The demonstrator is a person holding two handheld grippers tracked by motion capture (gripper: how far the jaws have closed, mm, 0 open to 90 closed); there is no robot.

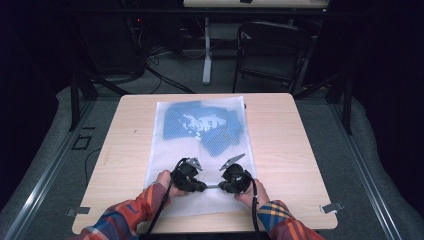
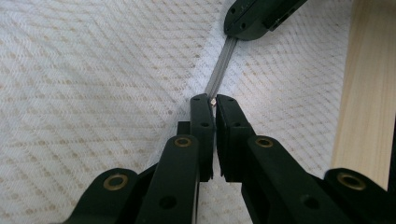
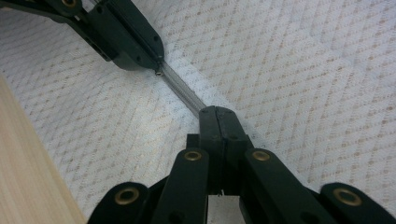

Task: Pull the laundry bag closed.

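A white mesh bag [image 1: 172, 150] lies flat on the wooden table [image 1: 285, 150], with blue cloth [image 1: 222, 132] inside its far half. A grey zipper [image 1: 212, 186] runs across the bag's near end. My left gripper [image 1: 202, 187] is shut on the zipper [image 2: 219, 74], with a small metal tip showing between its jaws [image 2: 213, 100]. My right gripper [image 1: 222, 187] faces it from the other side, and in the right gripper view it [image 3: 215, 110] is shut on the same zipper [image 3: 182, 89]. The two gripper tips stand a short length of zipper apart. Each gripper is held by a hand in a plaid sleeve.
The table's near edge lies just behind the grippers; bare wood [image 2: 369, 93] borders the bag. Metal brackets [image 1: 332, 206] sit at the near corners. Beyond the far edge stand a black chair [image 1: 272, 50] and a white post [image 1: 206, 50] on a dark floor.
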